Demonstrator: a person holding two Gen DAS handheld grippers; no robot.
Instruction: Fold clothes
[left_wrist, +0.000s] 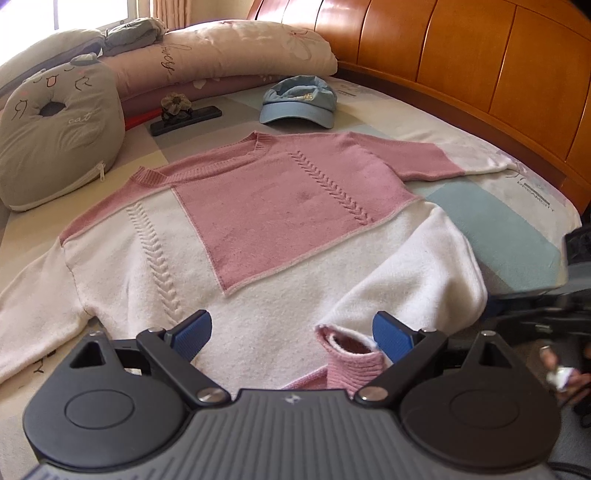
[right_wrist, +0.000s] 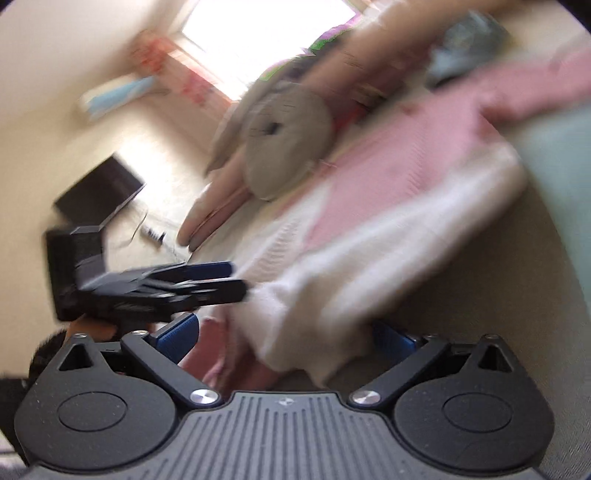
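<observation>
Bare sheet (left_wrist: 491, 221) beside the sweater (left_wrist: 258, 221) lies free; cap (left_wrist: 297, 101), phone (left_wrist: 186, 120) and cushion (left_wrist: 59, 129) crowd its collar side.

The bed (left_wrist: 480, 173) carries a sweater (left_wrist: 258, 221), cap (left_wrist: 299, 101), and pillows (left_wrist: 59, 136).

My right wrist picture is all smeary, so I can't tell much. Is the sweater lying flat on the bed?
Observer: Mostly. The left wrist view shows the sweater spread front up, with one sleeve folded in over the white bottom part.
Operator: Where does that sleeve end?
Observer: Its pink cuff lies near the hem, right beside one blue pad of the open left gripper.
Operator: Is anything else near the sweater?
Observer: A blue cap sits beyond the collar, apart from the sweater.
</observation>
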